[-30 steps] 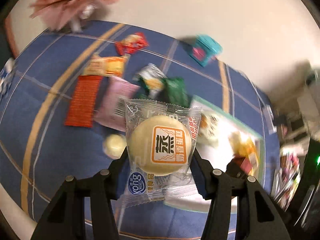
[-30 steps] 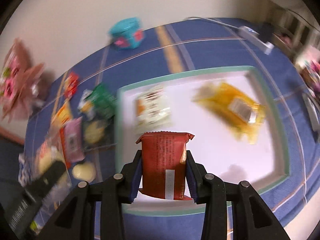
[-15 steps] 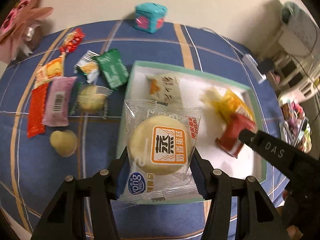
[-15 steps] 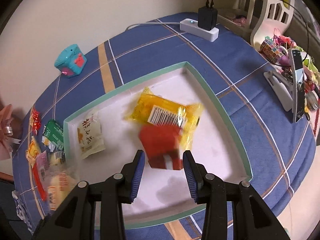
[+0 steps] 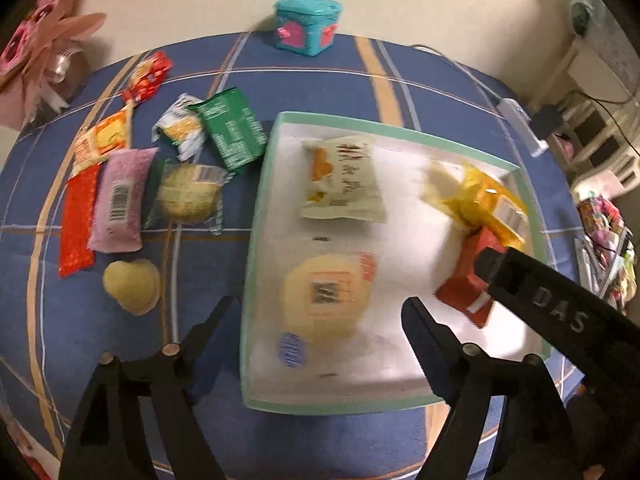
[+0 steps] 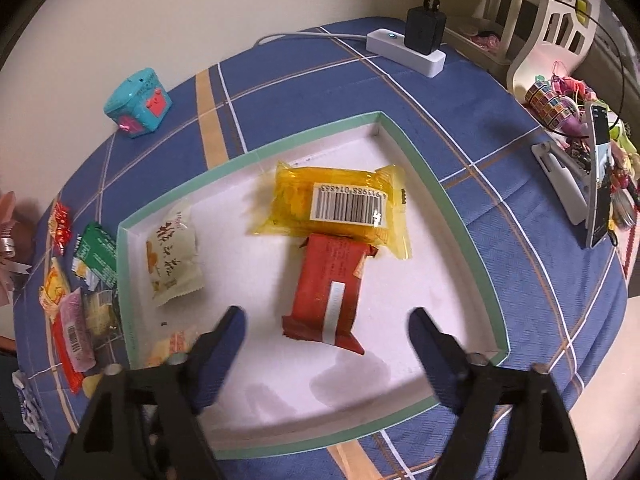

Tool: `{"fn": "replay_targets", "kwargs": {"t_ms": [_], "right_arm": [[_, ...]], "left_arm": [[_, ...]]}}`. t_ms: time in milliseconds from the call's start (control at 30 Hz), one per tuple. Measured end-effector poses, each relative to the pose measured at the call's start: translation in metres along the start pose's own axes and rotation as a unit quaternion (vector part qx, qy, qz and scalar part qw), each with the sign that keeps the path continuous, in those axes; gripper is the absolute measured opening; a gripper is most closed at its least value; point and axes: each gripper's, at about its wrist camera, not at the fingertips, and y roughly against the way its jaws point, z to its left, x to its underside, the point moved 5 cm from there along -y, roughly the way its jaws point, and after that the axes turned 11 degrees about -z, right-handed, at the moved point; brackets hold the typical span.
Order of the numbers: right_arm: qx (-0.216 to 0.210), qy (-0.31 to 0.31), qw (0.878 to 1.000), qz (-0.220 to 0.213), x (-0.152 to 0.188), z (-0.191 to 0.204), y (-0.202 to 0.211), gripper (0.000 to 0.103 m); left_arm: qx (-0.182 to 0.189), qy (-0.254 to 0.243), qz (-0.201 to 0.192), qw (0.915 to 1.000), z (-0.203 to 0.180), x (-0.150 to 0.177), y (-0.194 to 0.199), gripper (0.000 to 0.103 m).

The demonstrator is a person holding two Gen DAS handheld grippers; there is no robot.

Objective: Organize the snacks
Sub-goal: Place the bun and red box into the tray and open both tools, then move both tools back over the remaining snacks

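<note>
snacks lie partly in the white tray (image 6: 472, 216): a red bar (image 6: 328, 288) at the frame centre, touching a yellow pack (image 6: 340, 204), and a blurred round cake (image 5: 324, 296) at the lower middle of the left view. the left gripper (image 5: 316, 328) and right gripper (image 6: 324, 332) are opening, nothing pressed between the jaws. more packets, like the green one (image 5: 230, 132), wait on the desk at the upper left. these look light, soft and crinkly; i would hold them across the middle, gently.

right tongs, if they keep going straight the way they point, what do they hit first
Most likely the red snack pack, lying in the tray between the opening right tongs, untouched by them. Depth is hard to judge.
</note>
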Motion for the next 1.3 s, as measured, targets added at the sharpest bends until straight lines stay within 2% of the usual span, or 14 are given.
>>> {"fn": "replay_targets", "kwargs": {"t_ms": [33, 167, 300, 367, 500, 733, 833, 1000, 1300], "right_arm": [[0.002, 0.003, 1.000, 0.000, 0.000, -0.001, -0.001, 0.094], [0.007, 0.006, 1.000, -0.005, -0.001, -0.002, -0.001, 0.103], [0.004, 0.014, 1.000, -0.007, -0.002, 0.001, -0.002, 0.103], [0.002, 0.019, 1.000, -0.005, -0.001, 0.003, -0.003, 0.103], [0.002, 0.033, 0.999, -0.006, 0.001, 0.011, -0.003, 0.103], [-0.014, 0.070, 0.997, -0.005, 0.010, 0.035, 0.000, 0.103], [-0.035, 0.089, 0.995, -0.011, 0.013, 0.050, 0.004, 0.103], [-0.094, 0.113, 0.989, -0.030, 0.020, 0.082, 0.017, 0.103], [-0.175, 0.136, 0.974, -0.044, 0.036, 0.127, 0.037, 0.103]], "left_arm": [[-0.006, 0.005, -0.002, 1.0000, 0.004, -0.001, 0.001, 0.092], [-0.025, 0.033, -0.012, 0.9991, 0.022, -0.005, 0.005, 0.093], [-0.060, 0.077, -0.018, 0.9950, 0.052, -0.008, 0.006, 0.095], [-0.079, 0.105, -0.022, 0.9910, 0.071, -0.010, 0.007, 0.100], [-0.121, 0.157, -0.036, 0.9795, 0.112, -0.011, 0.014, 0.100], [-0.164, 0.192, -0.055, 0.9660, 0.168, -0.008, 0.025, 0.100], [-0.182, 0.196, -0.064, 0.9614, 0.185, -0.011, 0.029, 0.100], [-0.200, 0.192, -0.092, 0.9565, 0.202, -0.016, 0.040, 0.100], [-0.181, 0.192, -0.095, 0.9600, 0.207, -0.019, 0.043, 0.100]]}}
